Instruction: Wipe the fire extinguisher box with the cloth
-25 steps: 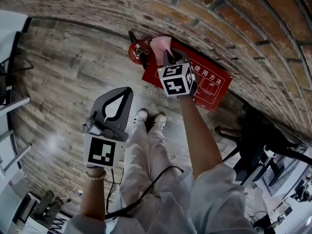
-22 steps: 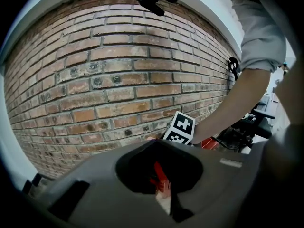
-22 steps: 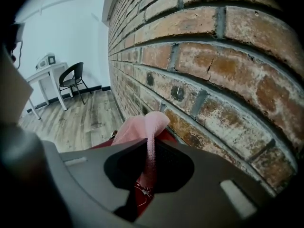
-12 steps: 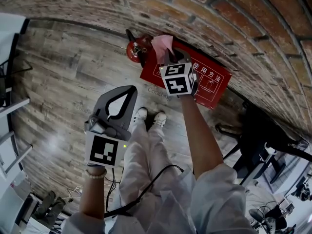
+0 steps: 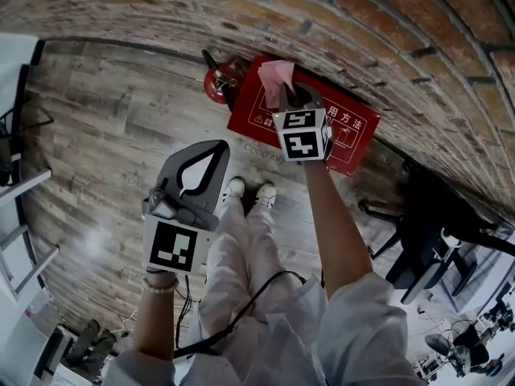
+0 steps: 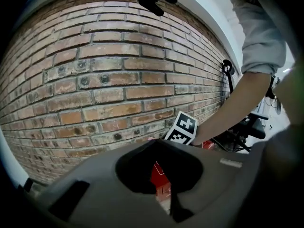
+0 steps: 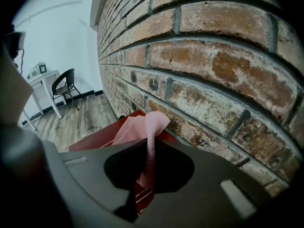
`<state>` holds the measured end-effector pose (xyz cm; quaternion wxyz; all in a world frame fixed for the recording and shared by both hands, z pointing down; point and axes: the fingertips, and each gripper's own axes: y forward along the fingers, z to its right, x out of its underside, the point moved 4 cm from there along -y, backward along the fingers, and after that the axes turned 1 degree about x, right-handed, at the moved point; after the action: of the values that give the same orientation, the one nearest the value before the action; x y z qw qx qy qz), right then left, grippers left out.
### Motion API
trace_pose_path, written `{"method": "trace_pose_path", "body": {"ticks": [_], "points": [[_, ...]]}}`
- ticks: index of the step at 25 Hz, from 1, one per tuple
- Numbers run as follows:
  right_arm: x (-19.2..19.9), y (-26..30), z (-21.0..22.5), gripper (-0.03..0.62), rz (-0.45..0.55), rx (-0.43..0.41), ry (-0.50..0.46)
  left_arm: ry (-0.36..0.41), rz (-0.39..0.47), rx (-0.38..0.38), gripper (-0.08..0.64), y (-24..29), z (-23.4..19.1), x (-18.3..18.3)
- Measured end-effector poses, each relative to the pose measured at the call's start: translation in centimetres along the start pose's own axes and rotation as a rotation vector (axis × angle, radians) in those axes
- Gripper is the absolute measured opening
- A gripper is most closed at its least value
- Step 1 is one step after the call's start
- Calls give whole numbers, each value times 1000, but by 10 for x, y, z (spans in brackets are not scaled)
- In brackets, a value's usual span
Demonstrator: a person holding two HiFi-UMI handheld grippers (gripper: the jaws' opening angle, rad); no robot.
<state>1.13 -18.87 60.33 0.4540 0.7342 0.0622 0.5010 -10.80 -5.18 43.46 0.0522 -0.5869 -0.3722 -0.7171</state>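
Observation:
The red fire extinguisher box (image 5: pixel 358 143) stands on the wood floor against the brick wall, with white print on its face. My right gripper (image 5: pixel 286 93) is shut on a pink cloth (image 5: pixel 276 75), which it holds against the box's upper left part, close to the wall. In the right gripper view the cloth (image 7: pixel 145 127) hangs pinched between the jaws over the box (image 7: pixel 92 139). My left gripper (image 5: pixel 216 145) hovers shut and empty above the floor, short of the box. Through its jaws the left gripper view shows a strip of the box (image 6: pixel 159 178).
A red fire extinguisher (image 5: pixel 216 84) lies left of the box by the wall. The brick wall (image 5: pixel 386 47) runs behind. The person's white shoes (image 5: pixel 248 191) stand just in front of the box. A black chair and stand (image 5: pixel 434 240) are at the right, a cable (image 5: pixel 241 312) trails below.
My right gripper has shifted slightly right along the box's upper part with the cloth. The left gripper has hardly moved.

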Motion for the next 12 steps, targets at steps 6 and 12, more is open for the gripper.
{"method": "trace_pose_path", "body": {"ticks": [6, 12], "points": [[11, -10, 12, 29, 3, 20, 45, 19, 6, 32, -2, 9, 9, -4], [26, -21, 30, 29, -1, 51, 74, 32, 6, 59, -2, 18, 18, -8]]}}
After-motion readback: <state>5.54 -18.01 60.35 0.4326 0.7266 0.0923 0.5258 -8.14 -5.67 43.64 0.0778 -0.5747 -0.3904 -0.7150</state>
